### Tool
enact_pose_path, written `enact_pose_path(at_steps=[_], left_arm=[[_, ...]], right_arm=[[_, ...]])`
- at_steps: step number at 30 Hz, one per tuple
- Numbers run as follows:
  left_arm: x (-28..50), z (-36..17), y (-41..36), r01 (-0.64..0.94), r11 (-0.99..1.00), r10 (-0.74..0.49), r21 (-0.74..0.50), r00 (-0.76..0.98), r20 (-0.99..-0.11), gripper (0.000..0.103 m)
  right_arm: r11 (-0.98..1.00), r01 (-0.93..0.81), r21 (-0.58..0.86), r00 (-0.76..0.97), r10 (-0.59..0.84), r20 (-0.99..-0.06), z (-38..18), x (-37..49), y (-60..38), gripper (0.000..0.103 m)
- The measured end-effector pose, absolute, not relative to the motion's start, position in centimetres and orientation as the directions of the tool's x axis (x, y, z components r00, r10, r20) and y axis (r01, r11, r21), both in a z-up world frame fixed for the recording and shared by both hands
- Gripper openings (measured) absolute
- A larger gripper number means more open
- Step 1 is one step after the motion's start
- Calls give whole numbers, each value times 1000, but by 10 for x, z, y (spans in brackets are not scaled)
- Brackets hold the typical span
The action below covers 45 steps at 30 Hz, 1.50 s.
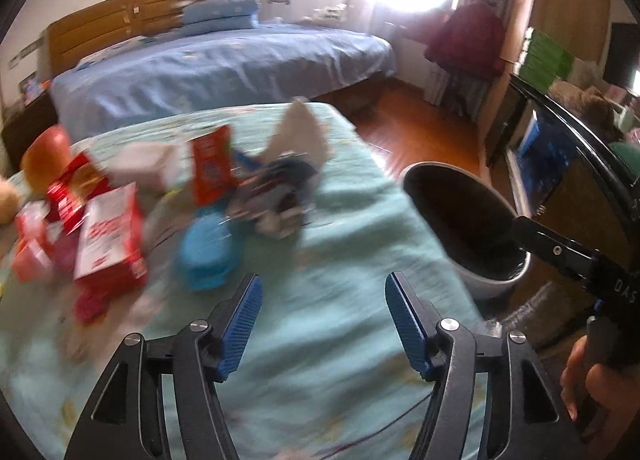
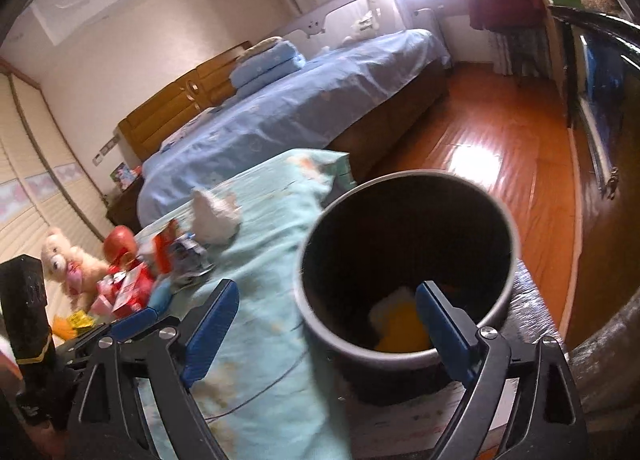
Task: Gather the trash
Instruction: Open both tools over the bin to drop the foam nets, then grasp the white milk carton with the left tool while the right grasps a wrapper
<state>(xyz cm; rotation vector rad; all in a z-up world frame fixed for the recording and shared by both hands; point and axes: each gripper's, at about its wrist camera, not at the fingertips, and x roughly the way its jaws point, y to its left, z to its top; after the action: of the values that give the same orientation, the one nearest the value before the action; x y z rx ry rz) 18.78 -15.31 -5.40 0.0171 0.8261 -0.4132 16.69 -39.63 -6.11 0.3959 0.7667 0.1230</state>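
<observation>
A pile of trash lies on the teal cloth (image 1: 340,260): red and white cartons (image 1: 110,236), a red packet (image 1: 210,170), a blue wrapper (image 1: 208,250), dark crumpled wrappers (image 1: 276,190) and crumpled white paper (image 1: 302,132). The pile also shows in the right wrist view (image 2: 176,256), blurred. My left gripper (image 1: 324,324) is open and empty above the cloth, near the pile. A dark trash bin (image 2: 404,260) stands right of the cloth, holding a yellow and white scrap (image 2: 400,324). My right gripper (image 2: 326,332) is open and empty over the bin's near rim.
A bed with a blue sheet (image 1: 224,64) stands behind the cloth. An orange-red ball (image 1: 46,156) and a plush bear (image 2: 66,264) sit at the left. Wooden floor (image 2: 500,148) lies to the right, with dark furniture (image 1: 560,164) beyond the bin.
</observation>
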Motion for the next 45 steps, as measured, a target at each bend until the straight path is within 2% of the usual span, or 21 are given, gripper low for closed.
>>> enact_pose_path(at_steps=[10,16,20,39,43,45], left_arm=[[156,-53,-83,232,960,-271,-154,647,-712,65],[152,-48,-51,173,975,-222,-142,670,-708,72],[158,-49,-38,143,980,-198,-138,671,-715,73],[242,-61,-48,124,984,-176,-126,640,-748,76],[255,-68,-50,116,984,-177,-134,629,-757,77],[259,-72,-51,106,987,-160,-119,628,-762,75]], right_arm=[[920,-70,386,682,327,-654,-60,161,-331,93],[917,-115,382,654,359,-665,-61,168,-299,96],[921,-139,365,639,365,-677,-63,177,-281,96],[929,-151,339,590,360,-723,-81,252,-246,95],[933,-147,327,576,350,-739,-87,264,-241,94],[938,-146,313,570,339,-749,-91,267,-238,84]])
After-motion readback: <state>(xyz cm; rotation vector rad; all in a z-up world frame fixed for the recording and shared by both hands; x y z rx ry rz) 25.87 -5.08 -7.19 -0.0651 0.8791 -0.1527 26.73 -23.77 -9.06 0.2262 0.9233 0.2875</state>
